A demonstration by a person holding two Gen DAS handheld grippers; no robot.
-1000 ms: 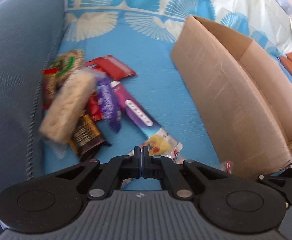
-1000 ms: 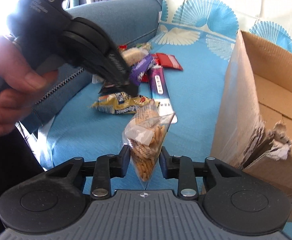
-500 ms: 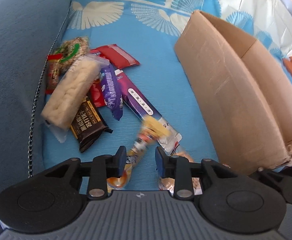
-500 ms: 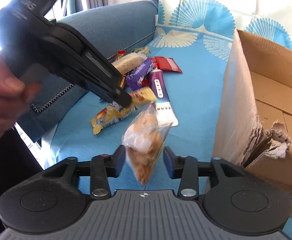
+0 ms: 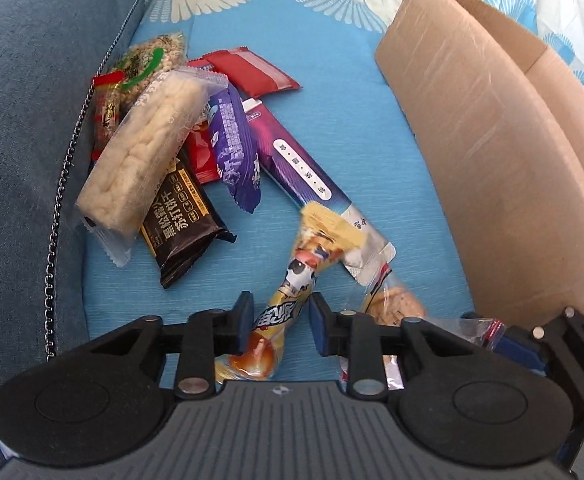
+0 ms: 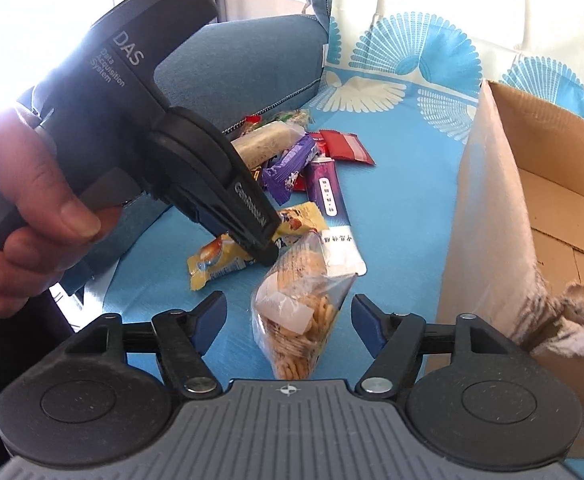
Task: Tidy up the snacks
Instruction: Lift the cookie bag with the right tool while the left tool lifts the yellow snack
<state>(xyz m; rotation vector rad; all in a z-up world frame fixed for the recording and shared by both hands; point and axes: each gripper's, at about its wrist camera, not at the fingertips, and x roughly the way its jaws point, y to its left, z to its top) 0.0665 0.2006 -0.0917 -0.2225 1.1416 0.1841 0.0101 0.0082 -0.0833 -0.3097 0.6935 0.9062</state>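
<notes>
Snacks: a pile of wrapped bars (image 5: 196, 152) is spread over the blue sofa seat (image 5: 352, 128), beside a cardboard box (image 5: 492, 152).
Left gripper (image 5: 280, 320): jaws are closing around a yellow packet (image 5: 292, 292), pads not yet pressing.
Right gripper (image 6: 290, 320): jaws are opening, a clear cracker bag (image 6: 304, 300) lies loose between them.

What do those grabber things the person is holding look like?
Each gripper is black plastic with a grey ribbed body, two round black discs and silver screws. The fingers carry blue pads. From the side, the left one has a pistol-style handle printed "DAS Data Acquisition System" in white. A bare hand holds it; no sleeve shows.
</notes>
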